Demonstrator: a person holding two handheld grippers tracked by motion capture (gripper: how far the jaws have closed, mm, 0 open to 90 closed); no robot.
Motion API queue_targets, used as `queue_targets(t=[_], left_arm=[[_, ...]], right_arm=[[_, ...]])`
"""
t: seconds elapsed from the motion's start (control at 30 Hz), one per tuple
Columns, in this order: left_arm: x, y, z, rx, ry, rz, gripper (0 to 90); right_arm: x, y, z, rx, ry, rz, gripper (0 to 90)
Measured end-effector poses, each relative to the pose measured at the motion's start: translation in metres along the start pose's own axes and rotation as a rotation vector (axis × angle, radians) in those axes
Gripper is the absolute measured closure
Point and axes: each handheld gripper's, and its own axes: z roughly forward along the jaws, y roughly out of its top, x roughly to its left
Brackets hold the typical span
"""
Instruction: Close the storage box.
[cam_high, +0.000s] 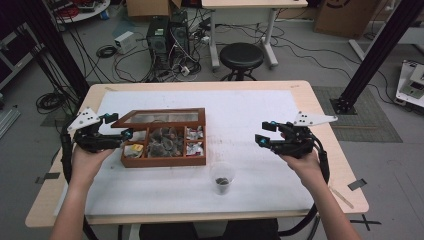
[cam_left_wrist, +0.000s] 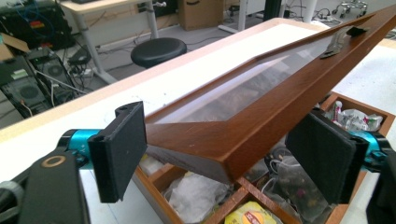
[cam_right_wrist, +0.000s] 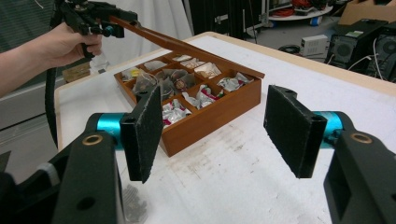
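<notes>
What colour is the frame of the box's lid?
Reddish-brown wood, around a clear pane; the lid shows best in the left gripper view.

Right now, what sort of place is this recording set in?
Probably a lab or workshop, not a home: computer towers stand on the floor amid loose cables, cardboard boxes sit behind, and black frame struts flank the table.

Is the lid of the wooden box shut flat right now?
No, the lid stands raised at a slant above the box, its corner between the left gripper's jaws.
</notes>
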Motion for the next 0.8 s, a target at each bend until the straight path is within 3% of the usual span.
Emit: queue_targets(t=[0.43, 0.8], left_arm=[[-0.007, -0.008, 0.000, 0.029, 0.028, 0.005, 20.4], [-0.014, -0.017, -0.002, 0.045, 0.054, -0.027, 20.2]], right_arm=[[0.000, 0.000, 0.000, -0.001, 0.000, 0.001, 38.2], [0.000, 0.000, -0.001, -0.006, -0.001, 0.005, 38.2]])
